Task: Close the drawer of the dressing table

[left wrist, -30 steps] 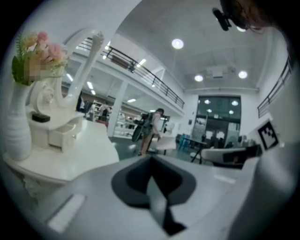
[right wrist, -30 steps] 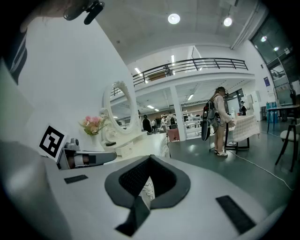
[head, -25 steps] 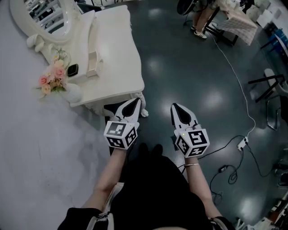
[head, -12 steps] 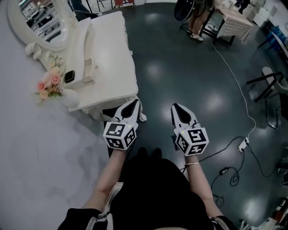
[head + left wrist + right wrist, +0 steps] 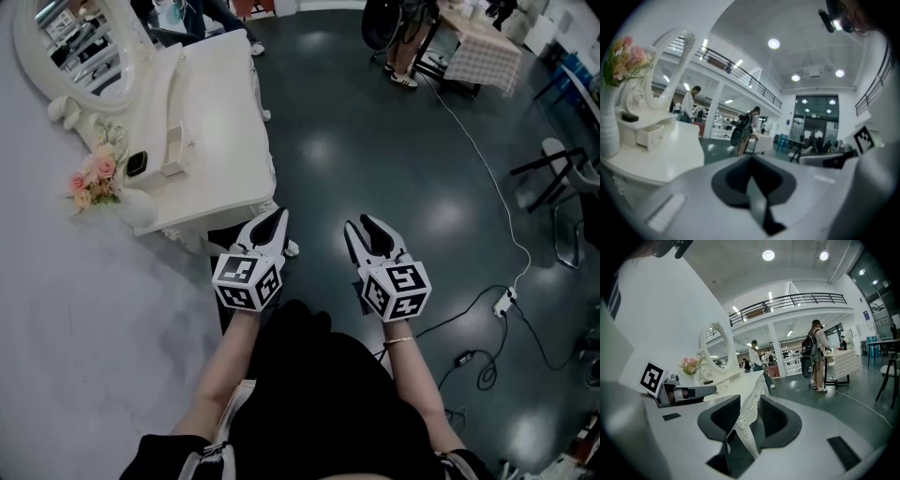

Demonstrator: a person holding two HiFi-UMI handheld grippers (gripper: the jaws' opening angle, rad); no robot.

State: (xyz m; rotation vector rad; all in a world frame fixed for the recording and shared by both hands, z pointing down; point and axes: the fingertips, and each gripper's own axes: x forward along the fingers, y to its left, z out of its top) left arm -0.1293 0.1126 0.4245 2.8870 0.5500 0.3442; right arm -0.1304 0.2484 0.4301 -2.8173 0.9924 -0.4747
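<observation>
1. A white dressing table [image 5: 230, 131] with an oval mirror [image 5: 80, 42] stands at the upper left, on a dark floor [image 5: 394, 141].
2. Its small drawer [image 5: 174, 142] sits on the tabletop below the mirror and looks pulled out.
3. Pink flowers [image 5: 91, 178] stand at the table's left side.
4. The left gripper [image 5: 278, 215] hovers just off the table's near corner, its jaws pressed together and empty.
5. The right gripper [image 5: 360, 223] hangs over the floor, its jaws opening with nothing between them.
6. Both grippers are well apart from the drawer.
</observation>
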